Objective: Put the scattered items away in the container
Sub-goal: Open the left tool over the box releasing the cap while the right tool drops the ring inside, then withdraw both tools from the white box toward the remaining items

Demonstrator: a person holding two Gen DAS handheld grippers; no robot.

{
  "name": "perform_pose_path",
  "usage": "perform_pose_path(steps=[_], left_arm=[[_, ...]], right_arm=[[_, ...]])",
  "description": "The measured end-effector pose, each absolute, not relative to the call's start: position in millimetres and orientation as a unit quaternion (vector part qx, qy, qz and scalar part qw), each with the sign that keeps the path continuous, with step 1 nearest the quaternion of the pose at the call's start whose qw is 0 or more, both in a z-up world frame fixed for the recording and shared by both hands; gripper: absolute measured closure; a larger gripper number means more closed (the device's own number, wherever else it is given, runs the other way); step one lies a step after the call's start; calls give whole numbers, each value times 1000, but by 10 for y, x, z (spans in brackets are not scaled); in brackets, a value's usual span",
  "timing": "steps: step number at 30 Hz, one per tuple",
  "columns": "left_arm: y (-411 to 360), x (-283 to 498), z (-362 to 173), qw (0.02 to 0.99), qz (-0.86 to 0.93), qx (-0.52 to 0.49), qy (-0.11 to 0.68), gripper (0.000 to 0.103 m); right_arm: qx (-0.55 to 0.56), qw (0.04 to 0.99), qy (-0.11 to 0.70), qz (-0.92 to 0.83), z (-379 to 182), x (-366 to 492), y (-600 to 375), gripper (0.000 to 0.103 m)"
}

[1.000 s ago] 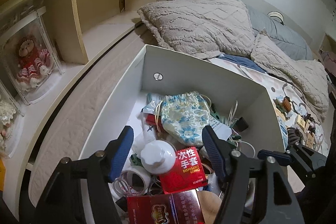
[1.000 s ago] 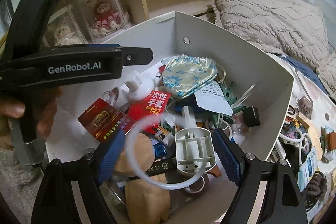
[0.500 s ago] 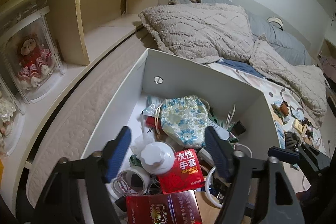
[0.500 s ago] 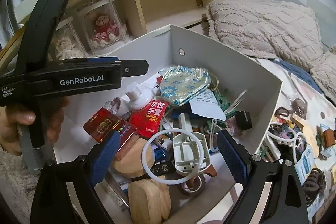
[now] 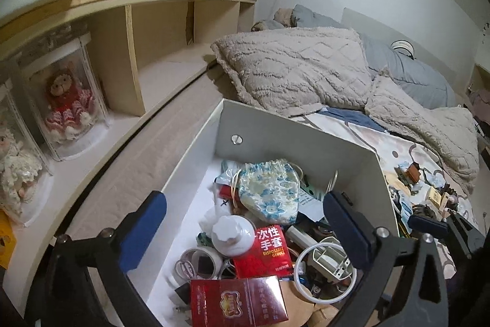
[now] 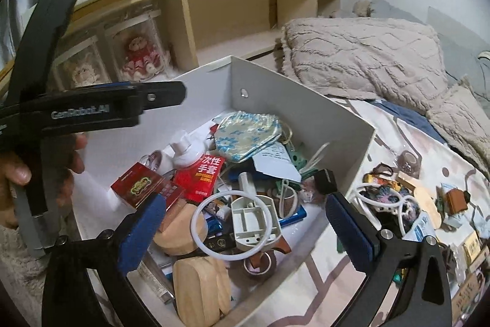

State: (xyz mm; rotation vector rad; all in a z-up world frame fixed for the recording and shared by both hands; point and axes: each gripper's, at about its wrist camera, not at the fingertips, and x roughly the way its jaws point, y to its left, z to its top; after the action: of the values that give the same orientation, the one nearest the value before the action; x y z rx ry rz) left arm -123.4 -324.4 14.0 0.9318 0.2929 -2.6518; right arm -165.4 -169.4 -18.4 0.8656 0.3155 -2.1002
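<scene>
A white box (image 5: 294, 131) (image 6: 294, 91) on the bed holds several items: a floral pouch (image 5: 268, 189) (image 6: 248, 137), a red glove packet (image 5: 266, 247) (image 6: 205, 176), a white ring on a grey plastic part (image 6: 242, 222) (image 5: 324, 268), wooden blocks (image 6: 199, 281). My left gripper (image 5: 245, 229) is open and empty above the box. My right gripper (image 6: 245, 222) is open and empty above the box's near right corner. Scattered small items (image 6: 413, 204) (image 5: 428, 198) lie on the sheet right of the box.
A wooden shelf (image 5: 159, 51) with dolls in clear cases (image 5: 67, 106) runs along the left. Fluffy pillows (image 5: 300, 66) and a grey duvet (image 5: 413, 78) lie behind the box. The left gripper's body (image 6: 85, 112) crosses the right wrist view.
The white ring and grey plastic part dropped from between my right gripper's fingers into the box. Both grippers have risen and pulled back from the box.
</scene>
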Motion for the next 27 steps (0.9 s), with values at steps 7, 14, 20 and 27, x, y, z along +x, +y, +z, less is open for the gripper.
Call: perform_pose_path(steps=[7,14,20,27], left_arm=[[-3149,-1143,252,153,-930,319,99,0],[-2965,-994,382,140,-938,304,90,0],[-2802,-883,513,131,-945,285,96,0],[-2502,-822,584,105,-952,276,79,0]], right_arm=[[327,403,125,-846,-40,-1577,-1537,0],[305,393,113,-860,109,-1480,-1295,0],[282,365,109,-881,197,-1428,-1015,0],[269,329,110,-899,257,-1387,-622,0]])
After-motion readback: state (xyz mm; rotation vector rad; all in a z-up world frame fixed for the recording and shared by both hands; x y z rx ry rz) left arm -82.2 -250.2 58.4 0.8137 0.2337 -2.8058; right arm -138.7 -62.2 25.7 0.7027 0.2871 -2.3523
